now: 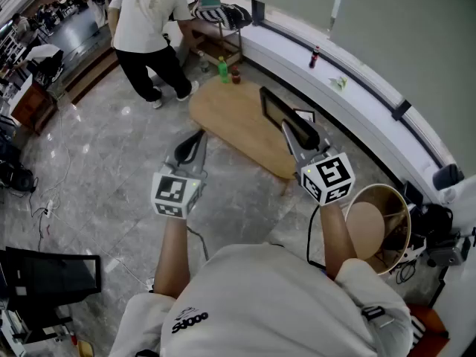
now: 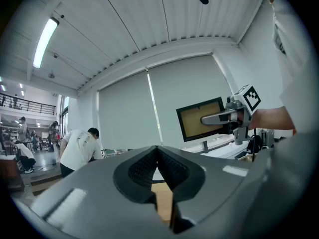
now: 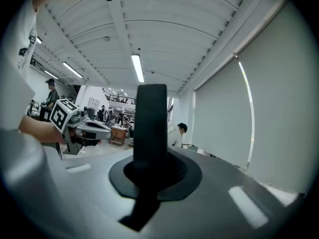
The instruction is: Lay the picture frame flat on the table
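The picture frame [image 1: 274, 107], black-edged with a tan panel, is held upright in the air over the right part of the oval wooden table [image 1: 230, 117]. My right gripper [image 1: 291, 134] is shut on its near edge. In the right gripper view the frame's dark edge [image 3: 152, 126] stands straight up between the jaws of the right gripper [image 3: 152, 169]. My left gripper [image 1: 196, 135] hovers left of the table above the floor, shut with nothing in it. The left gripper view shows the left gripper [image 2: 157, 151] with its tips together, and the frame [image 2: 195, 119] off to the right.
A green bottle [image 1: 222, 69] and a small dark bottle [image 1: 235, 76] stand at the table's far end. A person in a white shirt [image 1: 149, 21] bends over a cart beyond it. A round wooden stool [image 1: 379, 225] is at my right, a white ledge [image 1: 335, 76] runs along the wall.
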Available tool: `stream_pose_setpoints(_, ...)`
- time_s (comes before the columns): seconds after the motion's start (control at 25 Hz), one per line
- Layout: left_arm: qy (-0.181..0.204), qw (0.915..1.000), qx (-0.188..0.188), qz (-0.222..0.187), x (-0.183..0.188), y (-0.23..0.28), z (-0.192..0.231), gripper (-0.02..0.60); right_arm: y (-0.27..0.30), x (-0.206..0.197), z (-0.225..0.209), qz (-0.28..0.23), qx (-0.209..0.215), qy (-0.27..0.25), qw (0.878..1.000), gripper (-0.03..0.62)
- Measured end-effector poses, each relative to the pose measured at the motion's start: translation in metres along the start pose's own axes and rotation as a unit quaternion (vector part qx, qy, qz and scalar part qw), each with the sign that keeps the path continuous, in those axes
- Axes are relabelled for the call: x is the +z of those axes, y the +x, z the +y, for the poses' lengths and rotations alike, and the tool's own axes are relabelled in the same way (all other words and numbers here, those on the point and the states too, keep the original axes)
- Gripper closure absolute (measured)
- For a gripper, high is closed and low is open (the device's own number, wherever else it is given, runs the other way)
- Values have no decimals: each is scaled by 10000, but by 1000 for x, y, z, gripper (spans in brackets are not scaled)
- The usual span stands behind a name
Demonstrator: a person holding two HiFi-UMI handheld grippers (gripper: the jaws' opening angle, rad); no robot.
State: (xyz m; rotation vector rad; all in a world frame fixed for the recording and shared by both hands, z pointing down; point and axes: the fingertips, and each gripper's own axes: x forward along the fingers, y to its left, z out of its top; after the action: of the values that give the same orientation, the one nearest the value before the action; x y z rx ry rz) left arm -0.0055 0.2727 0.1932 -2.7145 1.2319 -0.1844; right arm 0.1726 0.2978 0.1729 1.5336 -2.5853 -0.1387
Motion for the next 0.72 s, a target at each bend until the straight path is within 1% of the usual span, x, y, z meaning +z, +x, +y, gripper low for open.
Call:
stream_pose_setpoints(0.28,5,10000,-20,60,-4,9,-6,573,0,0,-10,-47,14,-17,10000,580)
stream_pose_setpoints(0.56,4,10000,86,43,-2,15,-11,573,-1,2,-18,-145,115,6,9998,580)
stream_pose_setpoints(0.72,7,9998,161,141,-6,20,-19,573,-5,-3,-28,-144,185,79,9997,580)
